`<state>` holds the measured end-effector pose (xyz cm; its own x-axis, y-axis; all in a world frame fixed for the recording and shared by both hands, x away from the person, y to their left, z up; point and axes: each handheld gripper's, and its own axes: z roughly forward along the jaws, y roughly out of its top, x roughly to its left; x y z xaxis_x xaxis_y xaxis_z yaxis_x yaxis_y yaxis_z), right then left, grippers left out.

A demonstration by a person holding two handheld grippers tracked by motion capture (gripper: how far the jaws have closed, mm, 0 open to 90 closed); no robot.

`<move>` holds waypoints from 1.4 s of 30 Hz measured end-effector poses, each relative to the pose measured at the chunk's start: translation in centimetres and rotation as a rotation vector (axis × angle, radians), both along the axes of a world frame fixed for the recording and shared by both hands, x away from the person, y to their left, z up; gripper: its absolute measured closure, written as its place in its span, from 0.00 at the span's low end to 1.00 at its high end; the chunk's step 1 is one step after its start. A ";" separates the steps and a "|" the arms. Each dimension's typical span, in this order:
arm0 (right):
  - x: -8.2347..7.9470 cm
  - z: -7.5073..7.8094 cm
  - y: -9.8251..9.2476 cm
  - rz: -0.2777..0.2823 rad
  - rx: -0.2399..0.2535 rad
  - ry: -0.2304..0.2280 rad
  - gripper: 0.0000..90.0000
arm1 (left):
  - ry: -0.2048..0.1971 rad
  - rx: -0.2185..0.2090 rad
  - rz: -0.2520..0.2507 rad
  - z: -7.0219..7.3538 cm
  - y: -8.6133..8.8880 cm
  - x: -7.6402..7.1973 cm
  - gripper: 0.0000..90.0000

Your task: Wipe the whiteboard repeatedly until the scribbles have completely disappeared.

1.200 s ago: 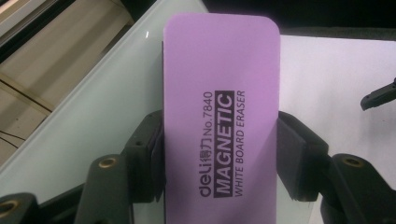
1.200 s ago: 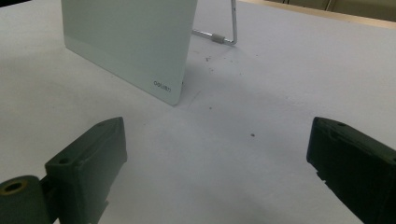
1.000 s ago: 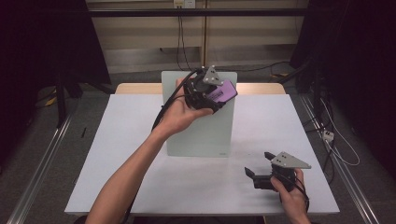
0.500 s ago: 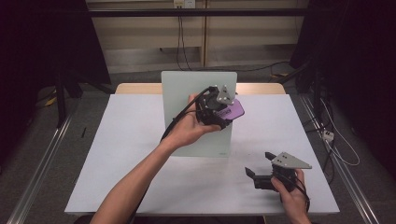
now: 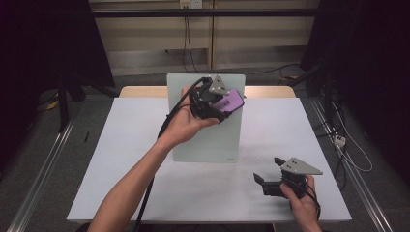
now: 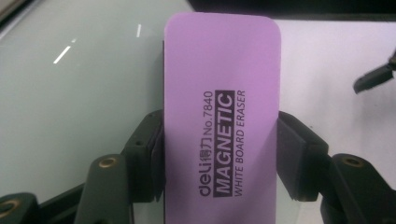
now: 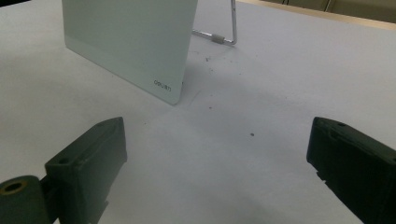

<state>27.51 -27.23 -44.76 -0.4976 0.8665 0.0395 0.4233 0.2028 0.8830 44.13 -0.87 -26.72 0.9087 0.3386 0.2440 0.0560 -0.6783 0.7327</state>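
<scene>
The purple eraser (image 6: pixel 219 116) carries black print along its face: "deli", some characters, "No.7840", then "MAGNETIC" in pale letters on a black bar and "WHITE BOARD ERASER" beneath it. It is a flat, smooth block with rounded corners, a matte lilac top and a darker layer showing at its left edge. In the left gripper view it fills the centre of the frame, pinched by its long sides between the two black jaws of the left gripper (image 6: pixel 219 161), which are clenched on it. In the high view the eraser (image 5: pixel 230 102) sits in the upper middle of the frame, held up against the upper part of the small whiteboard (image 5: pixel 212 145), a pale greenish glass panel propped upright on the white tabletop (image 5: pixel 121 159). The right gripper view shows "deli" printed small at the board's lower corner (image 7: pixel 162 84) and a thin metal stand (image 7: pixel 224 32) behind it. The right gripper (image 5: pixel 267 177) rests at the lower right of the high view, its jaws released and wide apart over bare tabletop.
</scene>
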 end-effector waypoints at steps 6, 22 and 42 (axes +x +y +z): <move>0.1 0.0 0.0 -0.003 0.000 0.002 0.06 | 0.002 -0.063 0.033 1.7 1.4 0.9 0.46; 0.0 0.0 0.0 -0.003 -0.001 0.000 0.06 | -0.043 -0.033 0.071 1.7 5.0 0.8 0.46; 0.0 0.0 0.1 -0.004 -0.005 0.003 0.06 | -0.042 -0.049 0.128 -0.3 11.1 0.3 0.46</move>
<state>27.55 -27.17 -44.81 -0.4941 0.8686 0.0372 0.4270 0.2052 0.8807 44.40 10.19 -26.98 0.8468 0.4634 0.2612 0.1082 -0.6309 0.7682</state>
